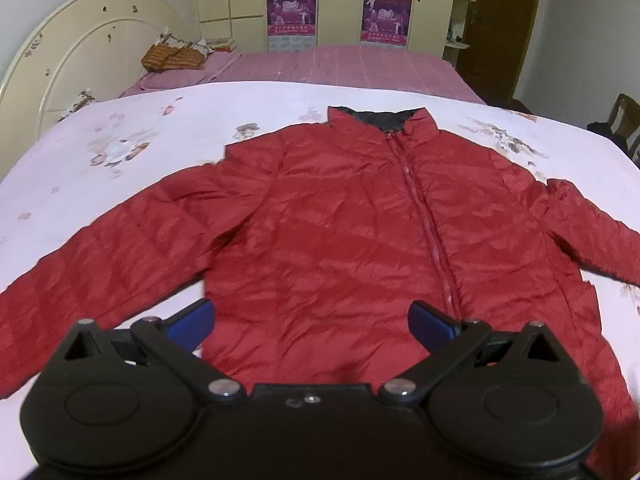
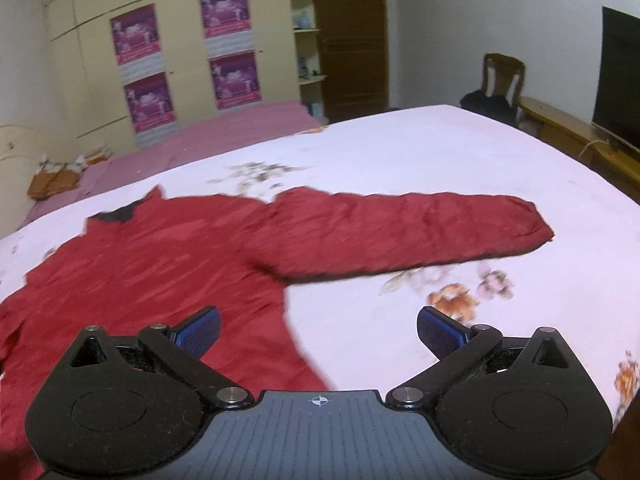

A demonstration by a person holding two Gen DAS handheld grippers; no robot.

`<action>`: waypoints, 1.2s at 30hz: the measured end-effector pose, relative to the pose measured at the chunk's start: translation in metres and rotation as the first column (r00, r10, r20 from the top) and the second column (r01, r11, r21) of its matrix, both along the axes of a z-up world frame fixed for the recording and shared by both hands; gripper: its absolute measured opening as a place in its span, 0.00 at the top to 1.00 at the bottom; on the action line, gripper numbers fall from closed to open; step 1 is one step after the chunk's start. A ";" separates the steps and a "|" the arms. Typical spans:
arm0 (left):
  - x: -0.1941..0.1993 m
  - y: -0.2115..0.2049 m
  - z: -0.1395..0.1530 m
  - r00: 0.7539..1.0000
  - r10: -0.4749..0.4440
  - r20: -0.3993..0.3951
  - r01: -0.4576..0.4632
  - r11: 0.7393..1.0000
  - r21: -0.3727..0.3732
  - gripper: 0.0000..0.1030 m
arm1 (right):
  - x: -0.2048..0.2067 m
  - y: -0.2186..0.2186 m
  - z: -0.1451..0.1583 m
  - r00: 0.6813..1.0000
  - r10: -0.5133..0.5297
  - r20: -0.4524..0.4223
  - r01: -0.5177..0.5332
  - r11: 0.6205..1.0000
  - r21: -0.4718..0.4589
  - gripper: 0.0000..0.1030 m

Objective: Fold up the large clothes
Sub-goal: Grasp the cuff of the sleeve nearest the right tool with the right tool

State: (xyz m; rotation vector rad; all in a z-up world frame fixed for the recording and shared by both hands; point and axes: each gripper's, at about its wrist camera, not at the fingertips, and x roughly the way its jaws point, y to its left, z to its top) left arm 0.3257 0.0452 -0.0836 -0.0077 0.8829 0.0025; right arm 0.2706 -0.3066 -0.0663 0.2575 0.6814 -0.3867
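A red quilted jacket lies flat and zipped on the white floral bedsheet, collar at the far side, both sleeves spread outward. My left gripper hovers open above the jacket's lower hem, blue pads apart and holding nothing. In the right wrist view the same jacket fills the left half, and its right sleeve stretches out to the right. My right gripper stands open over the jacket's lower right corner, one pad above red fabric, the other above bare sheet.
A cream headboard and a pink-covered bed part with a brown pillow lie beyond. A wardrobe with posters lines the back wall. A wooden chair, a low wooden bench and a dark screen stand at right.
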 end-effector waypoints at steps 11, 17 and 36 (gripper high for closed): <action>0.048 -0.052 -0.027 0.998 0.053 0.017 -0.053 0.998 0.033 0.05 | 0.041 -0.146 -0.047 0.983 -0.170 -0.065 0.171 0.985 0.007 0.01; 0.065 -0.073 -0.040 0.998 0.063 0.003 -0.063 0.996 0.064 0.05 | 0.046 -0.215 -0.075 0.953 -0.280 -0.117 0.288 0.956 0.057 0.01; 0.079 -0.081 -0.040 0.997 0.068 -0.024 -0.066 0.996 0.064 0.19 | 0.055 -0.258 -0.079 0.943 -0.332 -0.022 0.332 0.935 0.127 0.88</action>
